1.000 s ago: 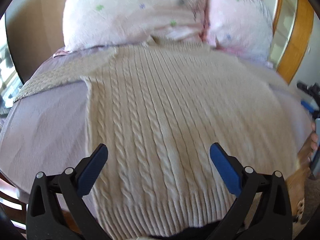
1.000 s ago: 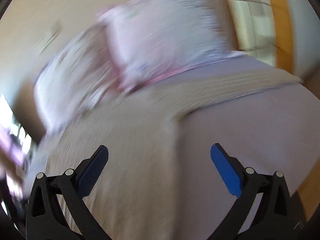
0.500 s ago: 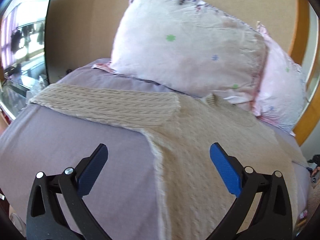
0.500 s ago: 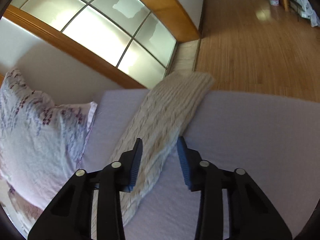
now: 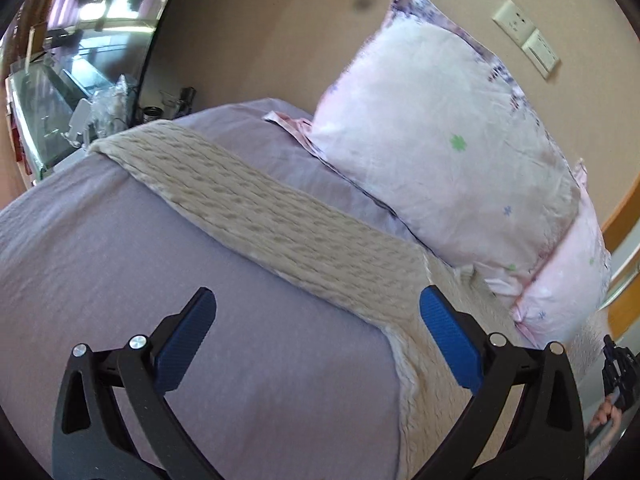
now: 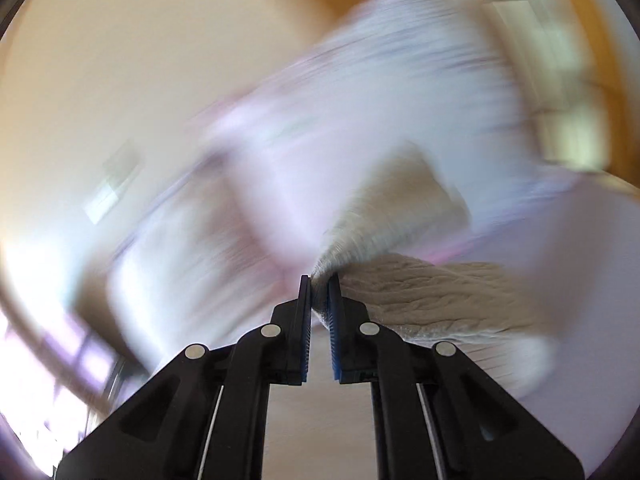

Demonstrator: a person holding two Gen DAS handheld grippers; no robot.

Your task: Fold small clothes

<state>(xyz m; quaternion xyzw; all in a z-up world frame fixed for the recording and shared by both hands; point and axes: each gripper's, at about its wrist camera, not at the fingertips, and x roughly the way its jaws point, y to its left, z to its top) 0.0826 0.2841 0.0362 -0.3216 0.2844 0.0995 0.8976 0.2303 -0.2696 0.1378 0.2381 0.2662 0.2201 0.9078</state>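
Observation:
A beige cable-knit sweater [image 5: 416,360] lies flat on the lilac bed sheet [image 5: 120,280]. Its left sleeve [image 5: 256,208] stretches out to the far left edge of the bed. My left gripper [image 5: 316,320] is open and empty, hovering over the sheet just in front of that sleeve near the armpit. In the blurred right wrist view my right gripper [image 6: 319,284] is shut on the sweater's other sleeve [image 6: 400,280] and holds it lifted, the knit bunched between the pads.
Two pink floral pillows [image 5: 440,136] lean against the beige wall at the head of the bed, right behind the sweater. A glass table with clutter [image 5: 72,92] stands past the bed's far left edge. A wooden frame [image 5: 624,216] is at right.
My left gripper swung left from the sweater body to the left sleeve. My right gripper closed on the right sleeve and lifted it, swinging fast.

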